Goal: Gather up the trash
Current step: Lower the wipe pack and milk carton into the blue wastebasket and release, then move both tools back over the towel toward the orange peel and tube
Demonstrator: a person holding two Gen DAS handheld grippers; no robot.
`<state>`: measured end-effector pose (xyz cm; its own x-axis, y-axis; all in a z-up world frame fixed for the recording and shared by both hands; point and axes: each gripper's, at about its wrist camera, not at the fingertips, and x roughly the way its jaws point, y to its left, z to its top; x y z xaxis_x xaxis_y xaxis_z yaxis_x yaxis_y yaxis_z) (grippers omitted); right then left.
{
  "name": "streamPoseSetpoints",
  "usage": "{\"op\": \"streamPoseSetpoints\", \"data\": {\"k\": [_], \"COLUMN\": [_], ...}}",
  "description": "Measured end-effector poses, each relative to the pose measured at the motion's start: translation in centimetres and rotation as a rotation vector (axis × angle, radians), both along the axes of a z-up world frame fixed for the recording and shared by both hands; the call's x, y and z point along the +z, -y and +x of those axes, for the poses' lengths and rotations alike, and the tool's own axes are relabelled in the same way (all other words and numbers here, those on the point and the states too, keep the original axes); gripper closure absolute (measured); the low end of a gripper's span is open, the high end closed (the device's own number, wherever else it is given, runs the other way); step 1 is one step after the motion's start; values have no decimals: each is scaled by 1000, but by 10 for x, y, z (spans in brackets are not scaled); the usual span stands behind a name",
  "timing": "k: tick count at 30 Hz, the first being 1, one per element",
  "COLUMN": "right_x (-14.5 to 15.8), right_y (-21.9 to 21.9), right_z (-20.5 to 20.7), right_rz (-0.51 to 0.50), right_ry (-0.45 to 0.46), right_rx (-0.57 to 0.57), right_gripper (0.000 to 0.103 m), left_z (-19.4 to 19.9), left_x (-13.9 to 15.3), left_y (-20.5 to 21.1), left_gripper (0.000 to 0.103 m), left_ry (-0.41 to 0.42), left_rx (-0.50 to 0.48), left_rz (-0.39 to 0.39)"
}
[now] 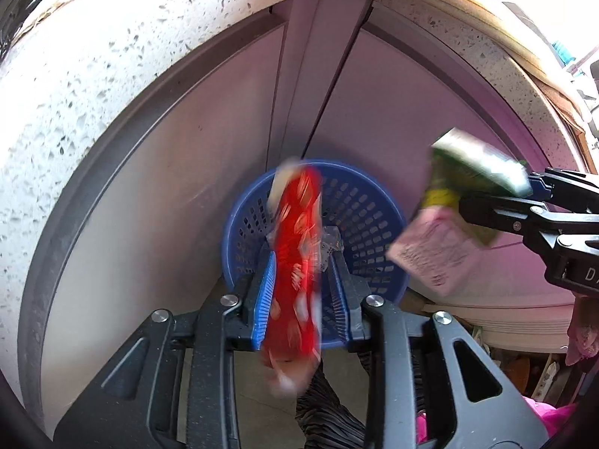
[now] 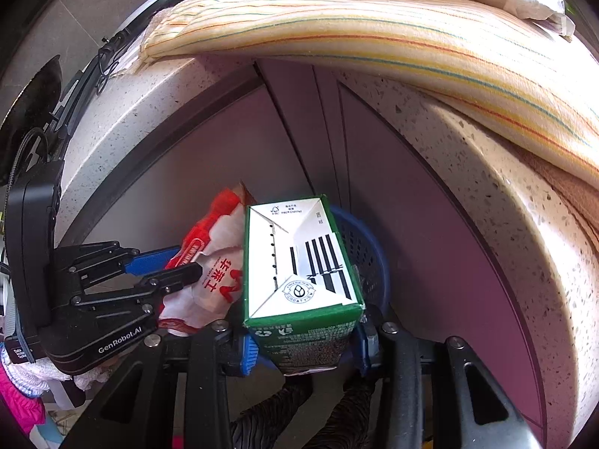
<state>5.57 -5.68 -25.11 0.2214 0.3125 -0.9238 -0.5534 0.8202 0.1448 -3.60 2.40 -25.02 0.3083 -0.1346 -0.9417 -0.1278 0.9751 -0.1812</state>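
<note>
The red wrapper [image 1: 295,269] is seen between the pads of the left gripper [image 1: 299,292] at lower centre of the left wrist view; whether it is pinched or just let go cannot be told, as it is blurred. It is held over the blue basket [image 1: 378,224], judged the trash target. In the right wrist view, the green carton [image 2: 299,273] is clamped in the right gripper [image 2: 303,340] at lower centre, the basket rim showing just beyond.
</note>
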Motion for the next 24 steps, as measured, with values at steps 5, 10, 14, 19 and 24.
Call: {"op": "streamPoseSetpoints", "data": {"k": [5, 10, 14, 19, 24], "right_x": [2, 7, 15, 33, 60], "right_y": [2, 5, 8, 16, 27], "right_z": [2, 2, 1, -2, -8], "right_rz": [5, 12, 24, 55, 90], "right_ry": [0, 4, 9, 26, 64], "right_rx": [-3, -1, -1, -1, -11], "right_gripper": [58, 58, 58, 58, 52], "left_z": [-1, -2, -1, -5, -4], "left_x": [3, 7, 13, 32, 60], "left_y": [-3, -7, -6, -9, -10], "left_gripper": [75, 75, 75, 75, 75], "left_ry": [-3, 3, 22, 67, 132], "left_rx": [2, 9, 11, 4, -7], "left_rz": [3, 0, 0, -4, -19]}}
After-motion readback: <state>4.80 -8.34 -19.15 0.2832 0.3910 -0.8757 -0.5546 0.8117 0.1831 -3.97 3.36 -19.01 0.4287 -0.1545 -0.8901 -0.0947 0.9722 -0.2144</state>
